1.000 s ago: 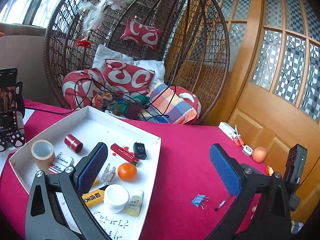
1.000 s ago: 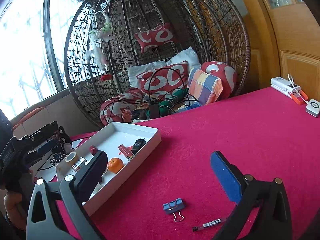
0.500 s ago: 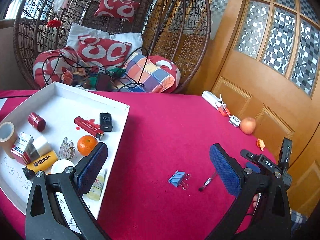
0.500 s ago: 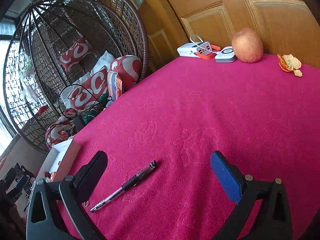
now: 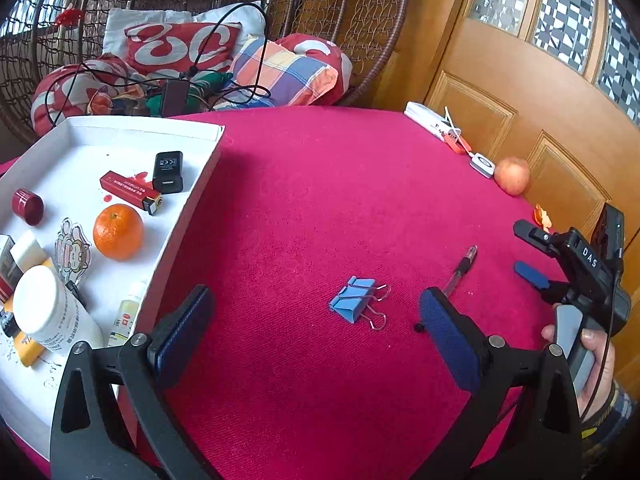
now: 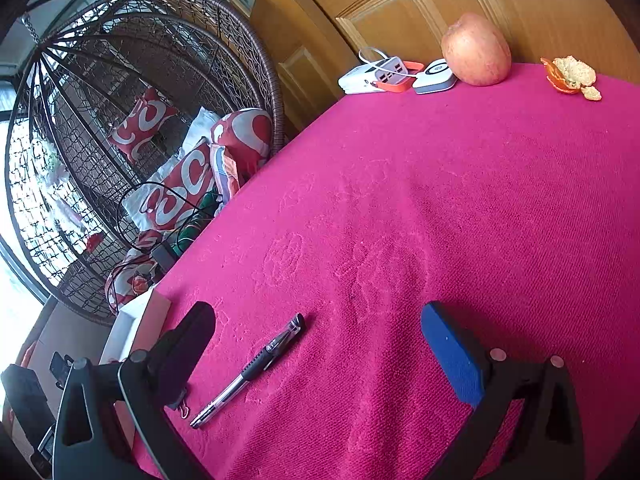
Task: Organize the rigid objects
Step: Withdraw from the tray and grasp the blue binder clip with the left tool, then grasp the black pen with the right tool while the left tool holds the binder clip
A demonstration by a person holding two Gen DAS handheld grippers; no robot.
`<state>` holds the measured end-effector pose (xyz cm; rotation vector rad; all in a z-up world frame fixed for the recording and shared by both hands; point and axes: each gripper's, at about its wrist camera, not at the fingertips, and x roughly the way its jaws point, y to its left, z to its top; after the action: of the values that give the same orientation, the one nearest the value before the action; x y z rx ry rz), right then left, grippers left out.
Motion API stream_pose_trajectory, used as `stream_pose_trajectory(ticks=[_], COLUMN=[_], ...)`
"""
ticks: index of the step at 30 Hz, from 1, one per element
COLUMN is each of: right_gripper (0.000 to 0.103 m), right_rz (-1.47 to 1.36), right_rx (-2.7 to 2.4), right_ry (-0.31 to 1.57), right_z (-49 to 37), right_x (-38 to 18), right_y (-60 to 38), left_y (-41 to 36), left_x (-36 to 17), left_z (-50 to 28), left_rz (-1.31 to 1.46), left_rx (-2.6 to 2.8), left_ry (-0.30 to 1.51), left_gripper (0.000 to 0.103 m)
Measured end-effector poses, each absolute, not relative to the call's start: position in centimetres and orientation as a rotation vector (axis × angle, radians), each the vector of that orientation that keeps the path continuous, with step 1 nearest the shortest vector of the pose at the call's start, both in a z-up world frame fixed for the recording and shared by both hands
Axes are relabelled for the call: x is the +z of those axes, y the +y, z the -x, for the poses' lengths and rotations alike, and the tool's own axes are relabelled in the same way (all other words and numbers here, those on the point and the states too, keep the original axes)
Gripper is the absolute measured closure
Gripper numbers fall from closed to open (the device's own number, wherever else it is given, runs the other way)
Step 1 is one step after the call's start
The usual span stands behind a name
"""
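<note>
**2 strays left on the cloth, both grippers spread and empty**

Far left: white tray [image 5: 182,208] at the table's left side, already serving as the collecting place. In it, a tangerine [image 5: 117,232], a red lighter [image 5: 130,192] touching a black charger [image 5: 168,172], a small red cap [image 5: 27,207], a white bottle [image 5: 52,316] and a few smaller items. Likely grouped there because the job is gathering loose hard things into 1 container.

Centre: left gripper [image 5: 316,328] hangs low over the red tablecloth [image 5: 320,184], jaws wide apart, holding nothing. The blue binder clip [image 5: 352,300] lies flat on the cloth just ahead, between the 2 pads' lines, outside the tray. Judgement: the wide spread suits straddling the clip for a pinch.

Right of centre: a pen [image 6: 248,372] lies loose on the cloth, near the clip but not touching it.

Right: right gripper [image 6: 320,348] is also spread, empty, tilted so the pen sits between its fingers, nearer the left one. Judgement: each tool is lined up on its own stray.

Far edge: apple [image 6: 476,50], peel scraps [image 6: 570,76] and a white charging hub [image 6: 374,76], well apart from the work.
</note>
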<state>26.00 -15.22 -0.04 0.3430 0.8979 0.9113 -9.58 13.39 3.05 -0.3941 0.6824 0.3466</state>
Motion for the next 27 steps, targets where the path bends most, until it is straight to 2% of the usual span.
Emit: stream_pose_trajectory(ticks=[9,12,13,15,18,19,20,27], right_gripper=[0.0,0.0,0.0,0.0,0.0,0.0,0.0,0.0], right_rz=[-0.362,-0.371,-0.371,-0.373,-0.377,-0.374,-0.37,-0.325], right_rx=[0.922,0.926,0.926,0.927,0.929,0.928,0.926,0.93], right_ry=[0.892,0.888,0.888,0.887,0.885,0.887,0.888,0.908], right_z=[-26.1,-26.1,-26.1,-26.1,-26.1,-26.1,-26.1,-26.0], right_x=[-0.1,-0.1,-0.1,-0.1,0.0,0.0,0.0,0.2], right_y=[-15.3,-15.4,-15.4,-15.4,-15.4,-15.4,-15.4,-15.0], left_y=[11.7,11.1,11.0,11.1,11.3,11.4,11.5,11.4], left_x=[1.3,0.7,0.4,0.4,0.6,0.7,0.8,2.5], left_z=[4.3,3.0,2.8,2.9,3.5,3.8,4.1,7.3], left_rz=[0.17,0.129,0.133,0.145,0.149,0.149,0.15,0.195], left_rx=[0.323,0.286,0.273,0.265,0.269,0.273,0.276,0.304], left_ry=[0.828,0.863,0.879,0.874,0.864,0.861,0.855,0.772], left_gripper=[0.001,0.014,0.024,0.03,0.055,0.074,0.079,0.083])
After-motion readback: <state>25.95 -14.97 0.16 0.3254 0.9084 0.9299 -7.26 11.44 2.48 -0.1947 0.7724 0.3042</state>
